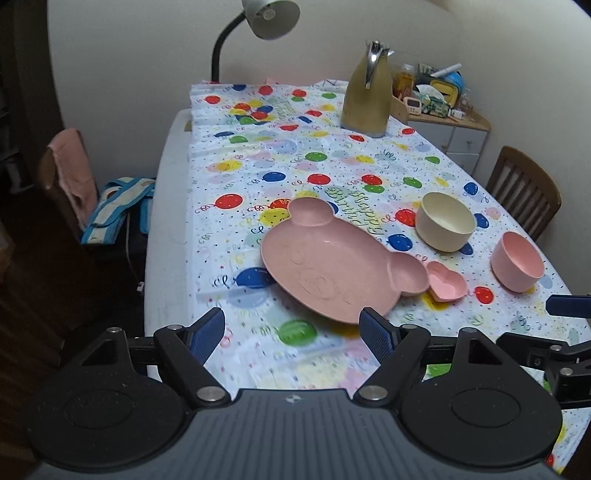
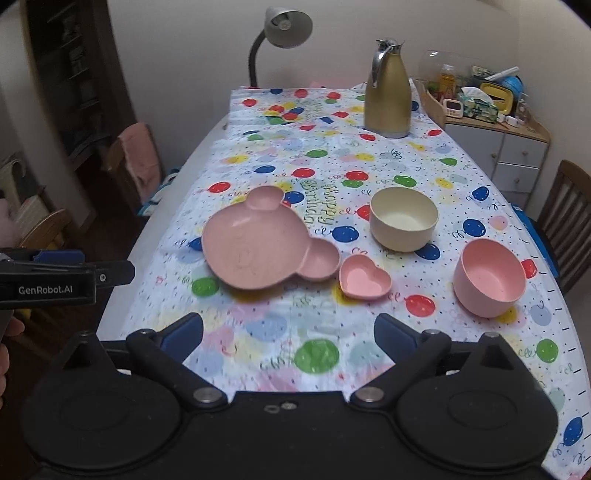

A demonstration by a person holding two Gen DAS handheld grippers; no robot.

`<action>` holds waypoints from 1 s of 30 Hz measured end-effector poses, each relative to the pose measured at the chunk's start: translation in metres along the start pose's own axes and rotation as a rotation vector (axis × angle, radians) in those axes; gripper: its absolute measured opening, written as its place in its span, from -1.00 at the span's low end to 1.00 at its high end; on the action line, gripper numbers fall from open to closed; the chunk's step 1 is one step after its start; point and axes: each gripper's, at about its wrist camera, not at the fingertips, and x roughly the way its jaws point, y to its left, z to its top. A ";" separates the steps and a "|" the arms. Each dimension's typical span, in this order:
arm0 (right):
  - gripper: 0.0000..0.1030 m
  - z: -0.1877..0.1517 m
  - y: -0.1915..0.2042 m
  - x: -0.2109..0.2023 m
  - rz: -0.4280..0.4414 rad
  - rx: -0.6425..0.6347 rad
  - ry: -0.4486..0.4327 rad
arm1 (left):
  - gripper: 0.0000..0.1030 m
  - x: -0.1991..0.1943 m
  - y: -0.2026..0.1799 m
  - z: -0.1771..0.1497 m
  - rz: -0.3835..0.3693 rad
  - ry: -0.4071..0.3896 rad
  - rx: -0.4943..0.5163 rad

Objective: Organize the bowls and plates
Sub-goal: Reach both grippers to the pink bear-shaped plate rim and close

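A long table [image 2: 173, 229] covered by a white plastic cloth printed with coloured balloons [image 2: 332, 162] is seen from its near end in both wrist views. Four pieces of tableware are laid out across the nearer half of the cloth, all upright and empty. A pink bear-head-shaped plastic plate with two round ear compartments [image 2: 255, 251] is placed furthest left. A small pink heart-shaped dish [image 2: 364, 278] is set just beside the plate's nearer ear; whether the two touch cannot be told. A cream round plastic bowl [image 2: 404, 219] stands behind the heart dish, apart from it. A pink round plastic bowl [image 2: 489, 282] stands furthest right, near the table's right edge and well apart from the plate. The left gripper [image 1: 295, 330] is held above the near end of the cloth with its blue-padded fingers spread wide; nothing is between them, though the near rim of the bear plate [image 1: 332, 258] is overlapped by the right finger in the picture. The right gripper [image 2: 290, 332] is likewise held with its jaws apart and empty, over bare cloth in front of the heart dish. At the far end a gold metal vacuum jug [image 2: 388, 96] and a grey gooseneck desk lamp [image 2: 286, 27] are noted.
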 end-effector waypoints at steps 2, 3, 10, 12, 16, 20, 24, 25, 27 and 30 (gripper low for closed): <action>0.89 0.007 0.009 0.016 -0.034 0.018 0.012 | 0.55 0.024 0.013 0.011 -0.030 0.014 0.020; 0.89 0.011 0.012 0.023 -0.040 0.034 0.018 | 0.55 0.034 0.019 0.015 -0.041 0.018 0.023; 0.82 0.025 0.013 0.075 -0.092 0.162 0.074 | 0.55 0.110 0.038 0.043 -0.091 0.079 0.040; 0.78 0.027 0.011 0.091 -0.113 0.195 0.094 | 0.55 0.127 0.042 0.050 -0.103 0.091 0.047; 0.60 0.031 0.005 0.120 -0.135 0.266 0.132 | 0.55 0.160 0.050 0.067 -0.109 0.114 0.042; 0.33 0.034 -0.005 0.149 -0.140 0.360 0.182 | 0.55 0.191 0.057 0.081 -0.121 0.158 0.039; 0.14 0.033 -0.009 0.163 -0.127 0.429 0.198 | 0.54 0.211 0.057 0.088 -0.137 0.194 0.054; 0.10 0.033 -0.010 0.165 -0.124 0.441 0.198 | 0.54 0.214 0.057 0.088 -0.142 0.198 0.056; 0.03 0.033 -0.011 0.172 -0.114 0.470 0.211 | 0.53 0.221 0.056 0.091 -0.149 0.204 0.059; -0.12 0.033 -0.014 0.181 -0.100 0.509 0.235 | 0.40 0.231 0.053 0.092 -0.156 0.219 0.071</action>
